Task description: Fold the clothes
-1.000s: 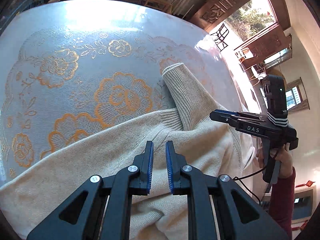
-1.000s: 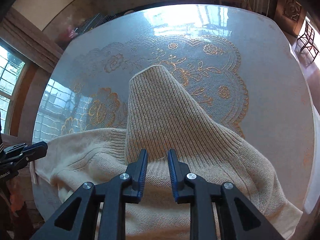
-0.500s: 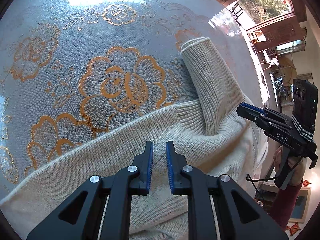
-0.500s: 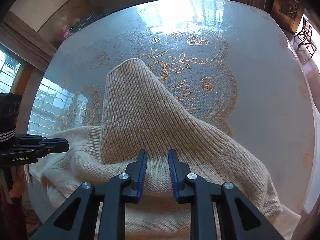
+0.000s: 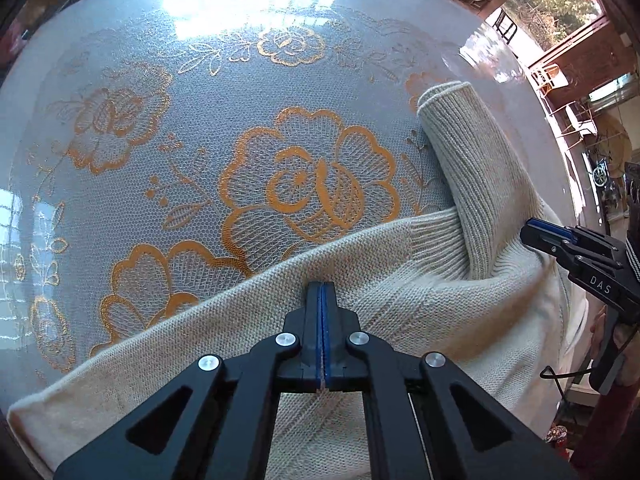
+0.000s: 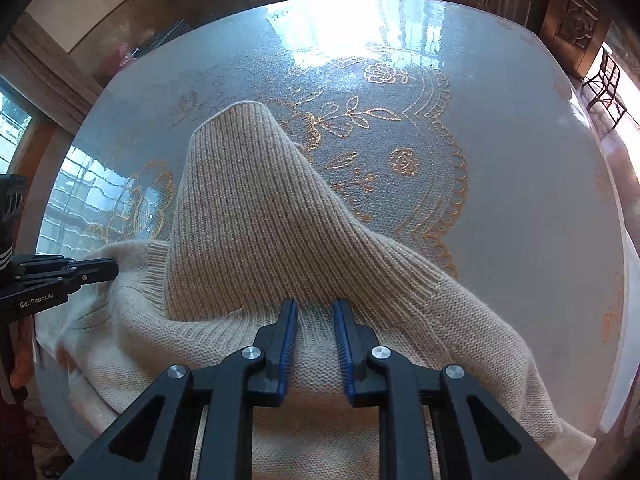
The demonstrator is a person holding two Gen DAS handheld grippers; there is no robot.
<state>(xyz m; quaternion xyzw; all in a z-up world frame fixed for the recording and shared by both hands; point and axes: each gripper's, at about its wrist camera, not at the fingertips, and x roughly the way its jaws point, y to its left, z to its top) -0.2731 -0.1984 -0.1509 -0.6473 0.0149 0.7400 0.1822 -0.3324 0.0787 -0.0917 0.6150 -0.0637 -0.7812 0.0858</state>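
The sweater [image 5: 420,320] lies on the table [image 5: 120,200], spread beneath and ahead of both tongs. The left tongs [image 5: 322,292] are closed, pinching a fold of knit at the sweater's far edge; fabric shows between the blue pads. The right tongs [image 6: 316,312] are open, the jaws set apart over the ribbed band where the sleeve [image 6: 248,220] joins the body. Whether the pads touch the knit cannot be told.

The sleeve runs forward from the right tongs, its end folded over on the table. In the left view, the same sleeve [image 5: 468,160] lies ahead and to the right of the left tongs, cuff farthest away.

A lace cloth [image 5: 312,184] with orange flowers covers the table ahead of both tongs, under a glossy surface. Nothing lies between either tongs and the sweater.

In the left view, the right tongs [image 5: 532,228] appear at the right edge, held by a hand [image 5: 612,344]; the body reads "DAS". In the right view, the left tongs [image 6: 108,270] appear at the left edge, tips at the sweater, marked "GenRobot.AI".
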